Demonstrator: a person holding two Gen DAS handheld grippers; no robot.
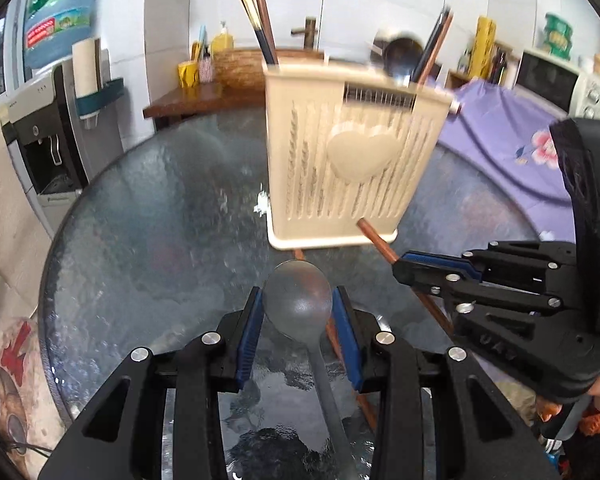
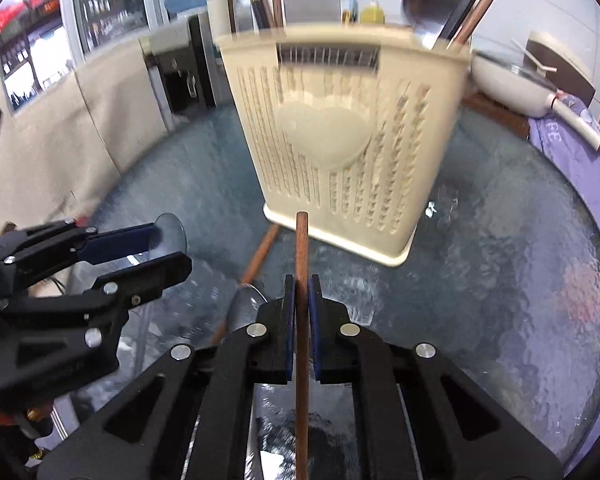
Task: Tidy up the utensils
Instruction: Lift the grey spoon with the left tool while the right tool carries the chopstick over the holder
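Note:
A cream slotted utensil basket (image 1: 340,152) (image 2: 340,140) with a heart on its front stands on the glass table and holds several chopsticks and a dark spoon (image 1: 402,58). My left gripper (image 1: 298,292) (image 2: 168,244) is shut on the bowl of a grey spoon (image 1: 296,304) (image 2: 172,234), whose handle runs back under the gripper. To its right, my right gripper (image 2: 301,280) (image 1: 398,266) is shut on a brown chopstick (image 2: 302,248) (image 1: 374,238) whose tip points at the basket's foot. A second brown chopstick (image 2: 260,256) (image 1: 334,340) lies on the table below both grippers.
The round textured glass table (image 1: 160,240) (image 2: 500,260) runs out on the left toward a water dispenser (image 1: 48,140). A purple flowered cloth (image 1: 500,128) lies at the right. A white pan (image 2: 508,80) sits behind the basket, and a microwave (image 1: 548,80) stands at the far right.

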